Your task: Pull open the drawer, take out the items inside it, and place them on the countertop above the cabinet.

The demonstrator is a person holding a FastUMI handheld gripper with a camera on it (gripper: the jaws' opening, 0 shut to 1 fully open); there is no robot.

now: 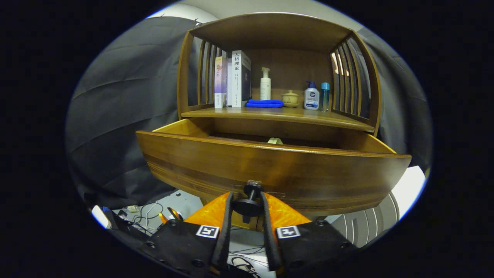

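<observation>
Drawer (270, 170) is pulled out of the wooden cabinet (278, 34), a pale item (274, 141) just poking above its front edge, inside near the middle. On the table (278, 115) above it, left to right: two upright books (233, 79), folded blue cloth (265, 103), white pump bottle (265, 84), small lidded ceramic pot (290, 98), blue-capped pump bottle (311, 95), slim blue bottle (325, 96). Gripper (248, 199) jaws narrow, clamped on the drawer's dark knob (249, 204) from both sides.

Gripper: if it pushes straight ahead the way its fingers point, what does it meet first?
The gripper has its fingers either side of the small dark round drawer knob, apparently clamped. Straight ahead, it would likely press that knob into the open brown wooden drawer front.
</observation>
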